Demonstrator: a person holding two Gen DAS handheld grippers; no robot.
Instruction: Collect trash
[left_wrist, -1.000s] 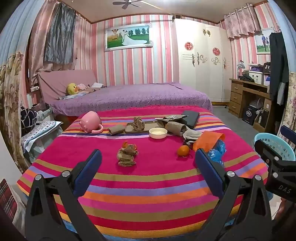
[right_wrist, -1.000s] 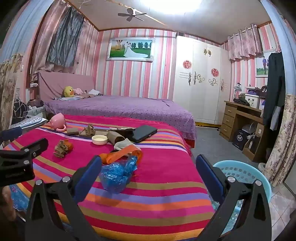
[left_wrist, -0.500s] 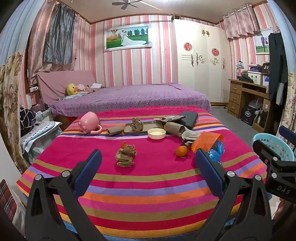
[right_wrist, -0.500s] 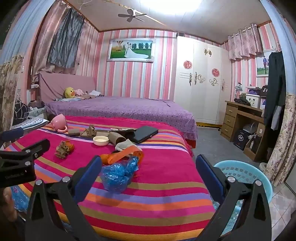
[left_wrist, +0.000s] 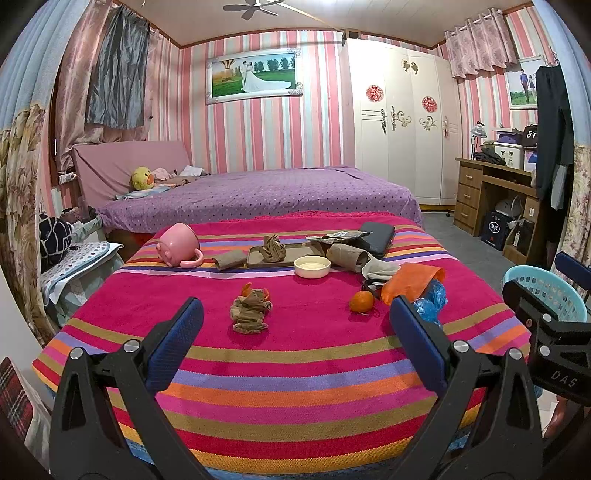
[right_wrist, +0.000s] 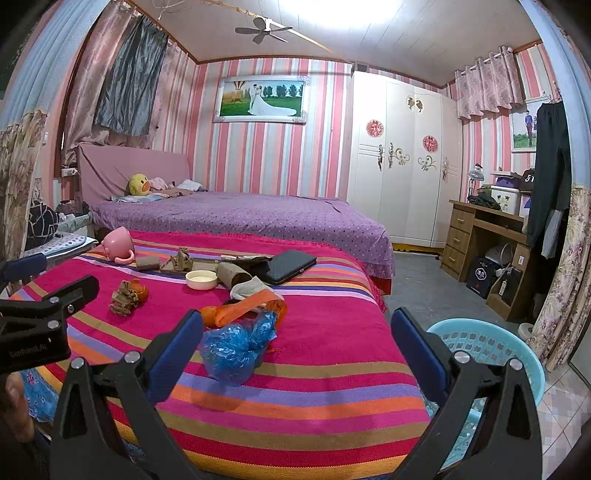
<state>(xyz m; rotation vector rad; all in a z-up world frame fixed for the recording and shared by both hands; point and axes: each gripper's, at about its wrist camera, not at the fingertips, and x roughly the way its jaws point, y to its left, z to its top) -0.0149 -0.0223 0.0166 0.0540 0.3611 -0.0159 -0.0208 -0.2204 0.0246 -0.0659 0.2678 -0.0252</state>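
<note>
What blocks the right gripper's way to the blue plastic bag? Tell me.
Nothing visible. The right gripper hangs open over the near edge of the striped cloth, and the blue plastic bag lies just ahead between its jaws, with only bare cloth before it.

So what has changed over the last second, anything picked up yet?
Nothing has been picked up. Both views drifted only slightly. The left claw and right claw stay open and empty above the striped bedspread; the crumpled blue plastic bag, orange fruit and light blue plastic basket lie where they were.
</note>
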